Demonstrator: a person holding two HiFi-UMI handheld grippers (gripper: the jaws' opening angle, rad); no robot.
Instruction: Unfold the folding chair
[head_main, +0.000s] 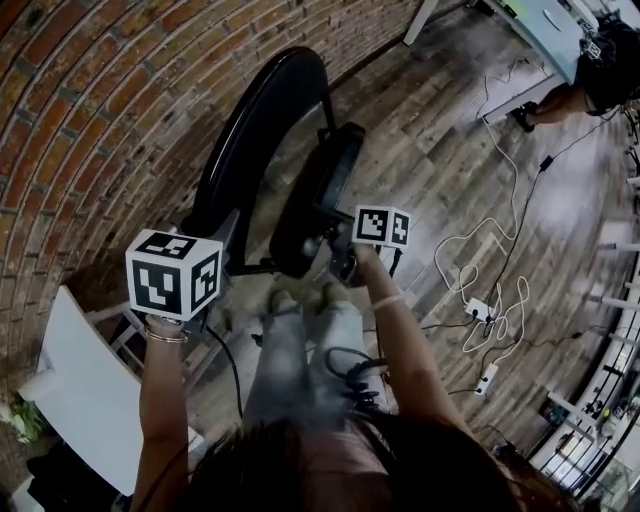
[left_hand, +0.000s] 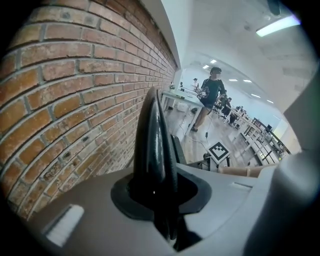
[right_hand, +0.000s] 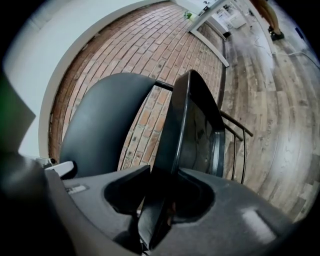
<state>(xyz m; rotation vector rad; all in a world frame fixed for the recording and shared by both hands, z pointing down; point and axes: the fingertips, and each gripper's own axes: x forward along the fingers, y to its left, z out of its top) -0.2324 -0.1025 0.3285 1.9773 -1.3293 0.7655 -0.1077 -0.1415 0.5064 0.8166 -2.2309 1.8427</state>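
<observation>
2 grippers (left_hand: 159, 200) (right_hand: 162, 200), folding chair (head_main: 262, 130) clamped between fingers (right_hand: 240, 210)

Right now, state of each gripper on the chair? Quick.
Left gripper: closed on the edge of the folding chair's backrest.
Right gripper: closed on the edge of the chair's seat.

Glossy plastic chair (head_main: 310, 200), rough brick wall (head_main: 90, 100)
</observation>
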